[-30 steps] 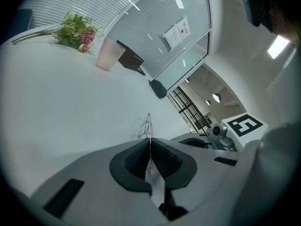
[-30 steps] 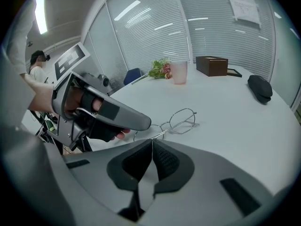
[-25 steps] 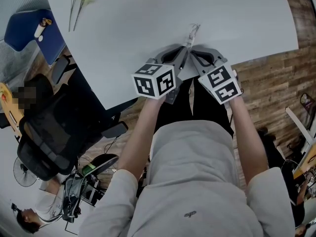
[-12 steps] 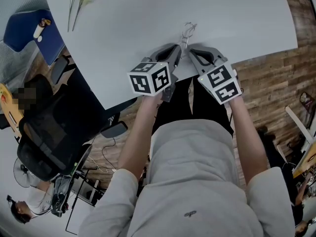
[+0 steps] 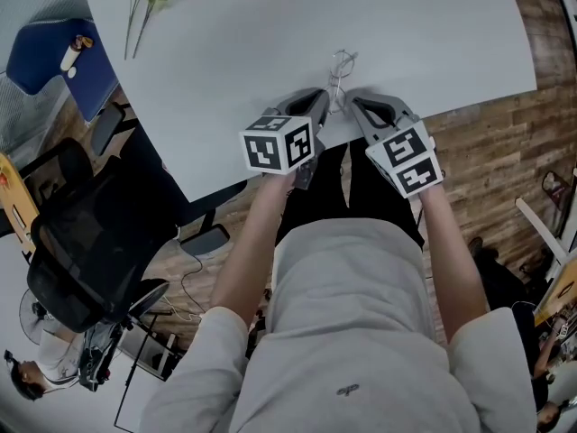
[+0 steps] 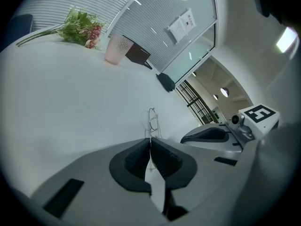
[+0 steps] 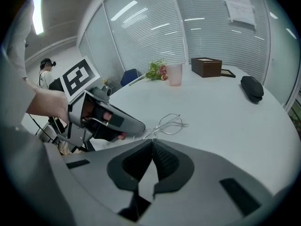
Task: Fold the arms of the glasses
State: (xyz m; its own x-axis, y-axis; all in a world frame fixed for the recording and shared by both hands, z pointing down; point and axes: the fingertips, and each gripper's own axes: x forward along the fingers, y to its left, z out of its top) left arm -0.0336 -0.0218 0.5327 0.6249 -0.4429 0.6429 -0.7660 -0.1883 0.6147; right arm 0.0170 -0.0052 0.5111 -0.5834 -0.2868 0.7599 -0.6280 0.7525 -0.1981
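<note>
Thin wire-framed glasses [image 5: 341, 64] lie near the front edge of the white table [image 5: 225, 52], just beyond both grippers. My left gripper [image 5: 322, 100] is shut, and in the left gripper view one arm of the glasses [image 6: 151, 120] runs straight into its closed tips [image 6: 150, 142]. My right gripper [image 5: 353, 100] is shut too. In the right gripper view the glasses [image 7: 170, 123] sit right ahead and an arm ends behind the closed tips [image 7: 152, 142]. Whether they pinch it I cannot tell. The two grippers' tips stand close together.
A bunch of flowers [image 6: 80, 25], a pink cup [image 6: 116, 48] and a brown box [image 7: 206, 66] stand at the far side of the table, with a black pouch [image 7: 251, 87] to the right. A black office chair [image 5: 90, 242] stands at the left, below the table's edge.
The glasses have shifted slightly left and nearer the gripper tips. My left gripper has turned a little, and its tips have closed in beside the right gripper's.
</note>
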